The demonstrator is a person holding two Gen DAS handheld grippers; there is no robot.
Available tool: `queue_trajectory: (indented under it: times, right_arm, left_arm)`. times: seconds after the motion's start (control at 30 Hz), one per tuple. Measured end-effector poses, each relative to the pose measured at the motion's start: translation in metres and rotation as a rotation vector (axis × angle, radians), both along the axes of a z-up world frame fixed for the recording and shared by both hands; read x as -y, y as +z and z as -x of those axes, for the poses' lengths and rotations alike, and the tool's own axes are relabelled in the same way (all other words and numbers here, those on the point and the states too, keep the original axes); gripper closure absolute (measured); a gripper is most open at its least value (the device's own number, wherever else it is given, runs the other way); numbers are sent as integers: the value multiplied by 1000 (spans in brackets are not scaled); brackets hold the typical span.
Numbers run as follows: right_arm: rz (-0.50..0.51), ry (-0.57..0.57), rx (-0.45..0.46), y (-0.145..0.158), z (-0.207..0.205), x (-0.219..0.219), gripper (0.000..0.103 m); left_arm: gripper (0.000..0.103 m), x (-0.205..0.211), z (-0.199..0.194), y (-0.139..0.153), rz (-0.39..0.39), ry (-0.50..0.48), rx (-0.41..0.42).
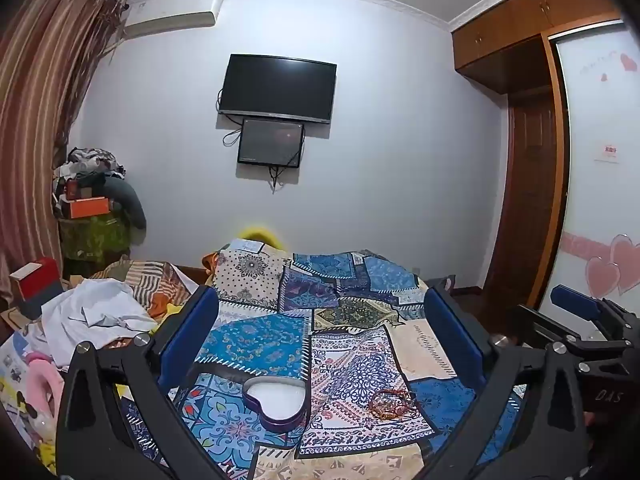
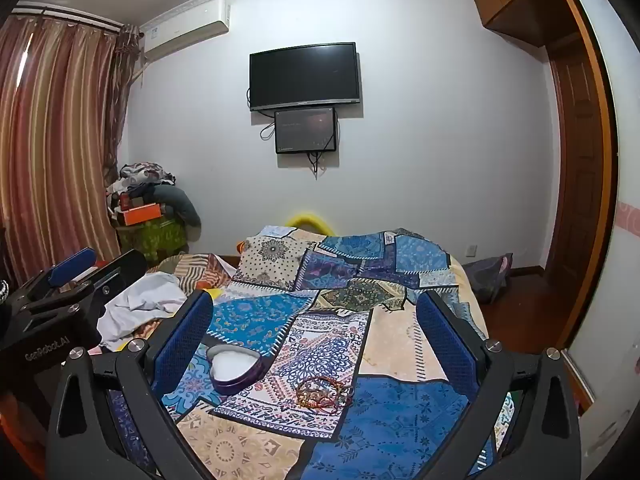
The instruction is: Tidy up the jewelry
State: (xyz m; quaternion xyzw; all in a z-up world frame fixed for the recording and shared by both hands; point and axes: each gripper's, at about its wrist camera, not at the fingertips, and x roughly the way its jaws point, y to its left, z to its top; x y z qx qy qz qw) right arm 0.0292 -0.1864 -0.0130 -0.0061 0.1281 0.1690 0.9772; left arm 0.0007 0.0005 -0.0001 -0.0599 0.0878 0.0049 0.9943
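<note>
Blue-padded fingers of the left tongs (image 1: 320, 336) are held spread wide over the bed, with nothing between them, and the right tongs (image 2: 314, 338) are spread the same way and likewise empty; in each view the other tool is seen off to the side, so the two are carried side by side above the near end of the bed. Between and just beyond the left fingers a heart-shaped tin (image 1: 275, 402) is seen lying open with a pale lining, presumably set there to receive the pieces. Near it, but apart from it, a small tangle of red and gold bracelets (image 1: 390, 402) lies loose on the patchwork quilt (image 1: 352, 280); in the right view the bracelets (image 2: 323, 394) sit closer to the middle of the right tongs, so that tool is judged the better placed for a pickup. Flat, uncluttered quilt surrounds both things, giving free room for a descent. To the left the room is narrowed by crumpled white cloth (image 1: 96, 312); to the right the quilt drops off the bed edge toward the floor and the wardrobe (image 1: 532, 32).
</note>
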Motion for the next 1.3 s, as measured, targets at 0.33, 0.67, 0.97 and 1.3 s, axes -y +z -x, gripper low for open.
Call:
queue_trajectory:
  times: [0.33, 0.67, 0.97, 1.3]
  right_arm:
    - [-2, -2, -8, 0, 0, 0, 2]
    - [-2, -5, -11, 1, 0, -3, 2]
    - [4, -1, -13, 1, 2, -6, 2]
    - [-2, -1, -18, -2, 1, -5, 2]
  left_arm:
    - [0, -1, 0, -18, -6, 18, 4]
    - [0, -6, -1, -11, -1, 22, 0]
    - [0, -5, 2, -6, -3, 17, -1]
    - [0, -2, 4, -4, -8, 13, -4]
